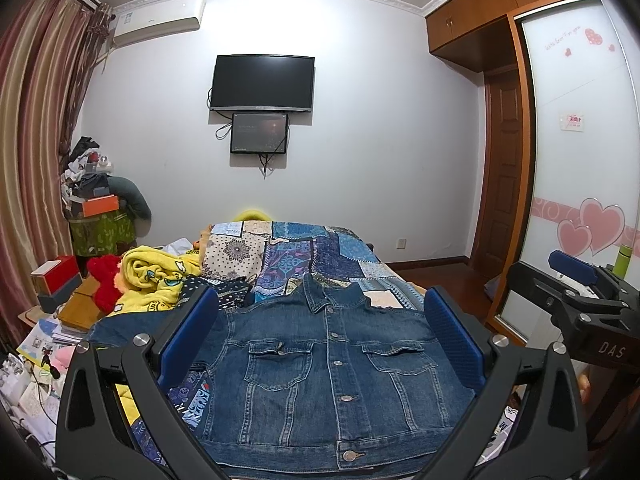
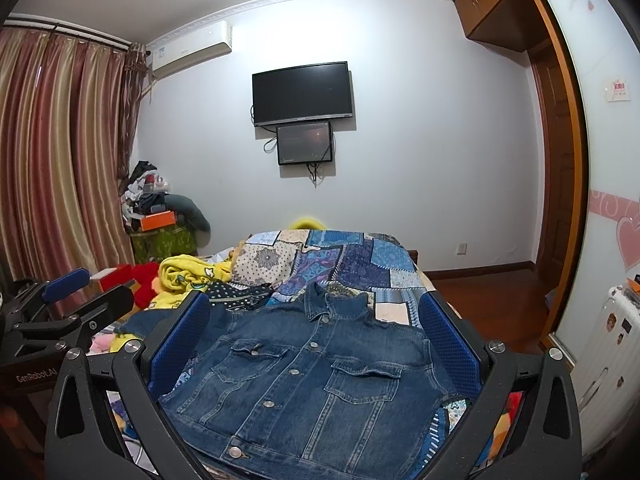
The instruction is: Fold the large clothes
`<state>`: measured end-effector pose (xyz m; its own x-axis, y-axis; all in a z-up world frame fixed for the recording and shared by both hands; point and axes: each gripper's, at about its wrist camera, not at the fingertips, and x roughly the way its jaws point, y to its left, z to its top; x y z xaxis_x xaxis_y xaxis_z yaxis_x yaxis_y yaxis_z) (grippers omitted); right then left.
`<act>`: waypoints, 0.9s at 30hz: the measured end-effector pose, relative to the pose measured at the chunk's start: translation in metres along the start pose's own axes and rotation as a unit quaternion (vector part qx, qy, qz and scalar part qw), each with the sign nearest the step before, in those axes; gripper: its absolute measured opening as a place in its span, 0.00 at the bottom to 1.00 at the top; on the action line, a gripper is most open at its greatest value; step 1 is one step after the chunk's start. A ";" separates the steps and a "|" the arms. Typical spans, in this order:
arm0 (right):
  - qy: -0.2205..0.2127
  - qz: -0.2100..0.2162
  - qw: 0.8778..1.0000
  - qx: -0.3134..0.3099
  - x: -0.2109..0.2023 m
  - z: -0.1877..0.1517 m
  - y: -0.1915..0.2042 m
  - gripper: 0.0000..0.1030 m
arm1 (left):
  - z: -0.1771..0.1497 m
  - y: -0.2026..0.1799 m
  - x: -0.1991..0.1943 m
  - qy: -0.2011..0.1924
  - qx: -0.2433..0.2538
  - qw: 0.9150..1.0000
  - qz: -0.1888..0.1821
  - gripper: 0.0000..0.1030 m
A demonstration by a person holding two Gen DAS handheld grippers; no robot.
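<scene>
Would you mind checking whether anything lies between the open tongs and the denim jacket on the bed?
Nothing visible does. The jacket lies flat, front up and buttoned, on the quilt, with both the left tongs and right tongs open above it. The yellow blanket sits off to the side.

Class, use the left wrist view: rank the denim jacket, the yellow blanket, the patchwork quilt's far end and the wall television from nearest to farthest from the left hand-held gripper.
1. Denim jacket: between the left hand-held gripper's fingers.
2. Yellow blanket: left, on the bed.
3. Patchwork quilt's far end: centre, beyond the jacket.
4. Television: on the far wall.
</scene>
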<state>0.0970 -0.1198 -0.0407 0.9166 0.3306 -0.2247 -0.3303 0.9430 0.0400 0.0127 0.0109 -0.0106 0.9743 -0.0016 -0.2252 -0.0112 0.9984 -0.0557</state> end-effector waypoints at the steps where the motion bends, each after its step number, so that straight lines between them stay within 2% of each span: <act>1: 0.000 0.000 1.000 0.000 0.000 0.000 0.000 1.00 | 0.000 0.000 0.000 0.000 0.000 1.000 0.000 1.00; 17: 0.028 0.002 1.000 -0.002 0.023 -0.003 0.003 1.00 | -0.008 0.017 0.025 0.022 -0.010 1.000 0.009 1.00; 24: 0.069 0.005 0.998 -0.005 0.055 -0.010 0.006 1.00 | -0.019 0.046 0.063 0.062 -0.035 0.997 0.026 1.00; 27: 0.090 0.008 0.996 -0.007 0.074 -0.015 0.007 1.00 | -0.027 0.066 0.088 0.085 -0.045 0.994 0.049 1.00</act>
<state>0.1591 -0.0888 -0.0712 0.8561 0.3326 -0.3956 -0.3494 0.9365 0.0312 0.0917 0.0747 -0.0600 0.9154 0.0777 -0.3949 -0.1313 0.9852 -0.1105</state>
